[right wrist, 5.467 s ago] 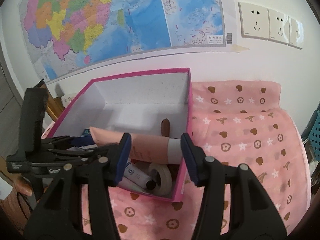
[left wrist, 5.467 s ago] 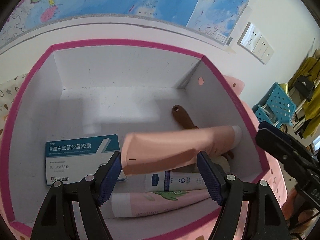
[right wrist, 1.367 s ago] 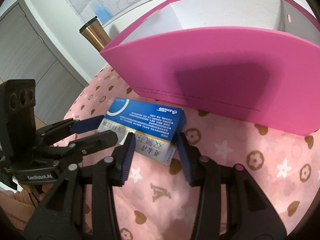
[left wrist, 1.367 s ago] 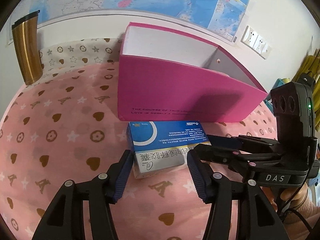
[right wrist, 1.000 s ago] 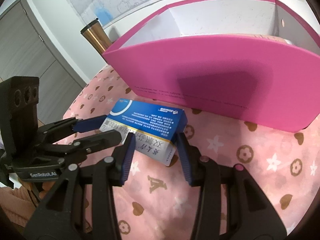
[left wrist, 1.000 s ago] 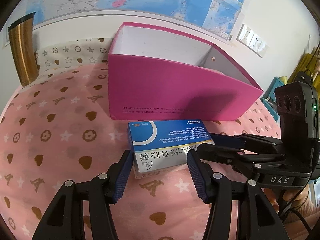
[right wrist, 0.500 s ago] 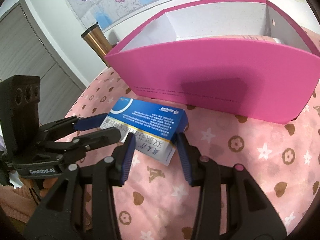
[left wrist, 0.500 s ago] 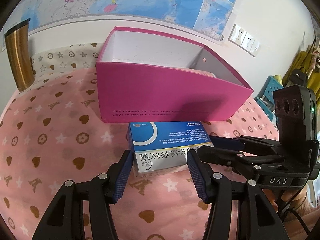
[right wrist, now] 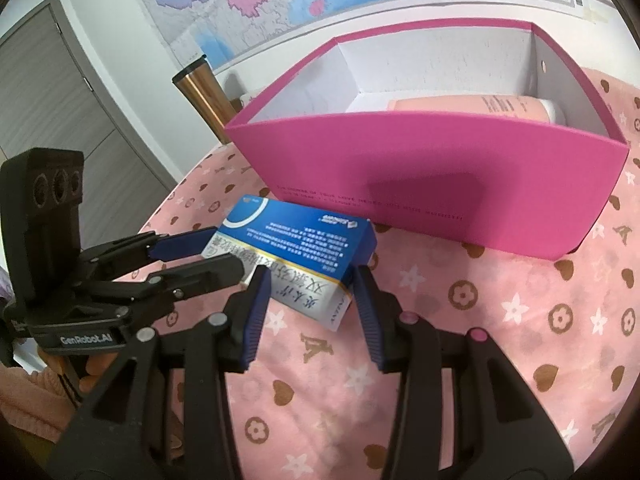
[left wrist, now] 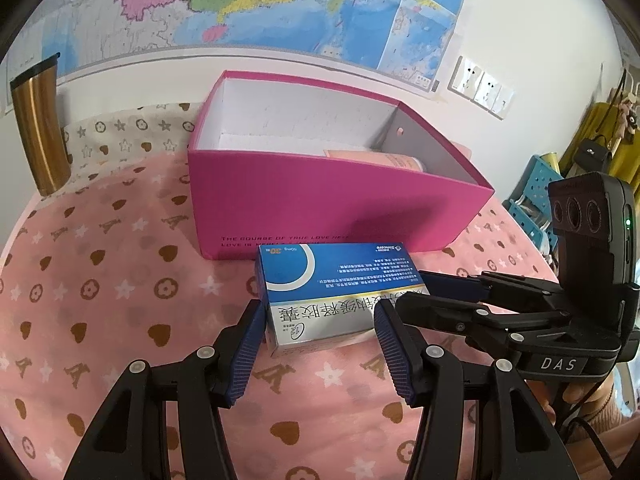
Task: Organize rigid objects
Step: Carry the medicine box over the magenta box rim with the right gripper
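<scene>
Basically both views have pulled back: medicine box (left wrist: 334, 288) sits between spread left gripper (left wrist: 320, 354) and right gripper (right wrist: 308, 314) jaws, ungrasped, outside pink box (left wrist: 320, 208).

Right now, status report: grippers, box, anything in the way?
Both grippers, left and right, bracket blue-and-white medicine carton; grip uncertain. Carton outside pink box. Nothing blocking.
</scene>
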A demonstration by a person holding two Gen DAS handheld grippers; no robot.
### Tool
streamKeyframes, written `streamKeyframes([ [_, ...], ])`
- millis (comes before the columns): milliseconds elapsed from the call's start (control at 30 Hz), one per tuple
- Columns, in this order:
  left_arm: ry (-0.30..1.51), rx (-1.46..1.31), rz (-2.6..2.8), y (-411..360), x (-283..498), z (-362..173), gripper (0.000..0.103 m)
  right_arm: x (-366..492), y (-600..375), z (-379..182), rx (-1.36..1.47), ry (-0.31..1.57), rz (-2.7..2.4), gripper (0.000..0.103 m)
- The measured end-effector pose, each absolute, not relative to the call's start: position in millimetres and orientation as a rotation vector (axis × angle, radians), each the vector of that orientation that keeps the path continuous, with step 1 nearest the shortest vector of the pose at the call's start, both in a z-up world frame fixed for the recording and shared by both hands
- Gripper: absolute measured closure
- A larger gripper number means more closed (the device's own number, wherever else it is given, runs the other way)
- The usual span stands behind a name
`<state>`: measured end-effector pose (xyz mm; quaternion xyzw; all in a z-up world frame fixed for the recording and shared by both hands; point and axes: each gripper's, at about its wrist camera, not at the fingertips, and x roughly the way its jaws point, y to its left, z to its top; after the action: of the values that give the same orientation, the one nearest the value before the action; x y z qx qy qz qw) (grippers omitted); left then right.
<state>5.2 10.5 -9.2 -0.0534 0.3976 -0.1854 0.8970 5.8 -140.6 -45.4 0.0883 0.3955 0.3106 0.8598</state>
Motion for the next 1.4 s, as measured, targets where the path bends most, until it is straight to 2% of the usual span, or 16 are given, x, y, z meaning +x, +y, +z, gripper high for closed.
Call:
streamKeyframes([
  [1400,0.75,-0.102,-0.397,8,-2,12,0.047,3,-150,-27,0.159,0.766,0.654,0.057],
])
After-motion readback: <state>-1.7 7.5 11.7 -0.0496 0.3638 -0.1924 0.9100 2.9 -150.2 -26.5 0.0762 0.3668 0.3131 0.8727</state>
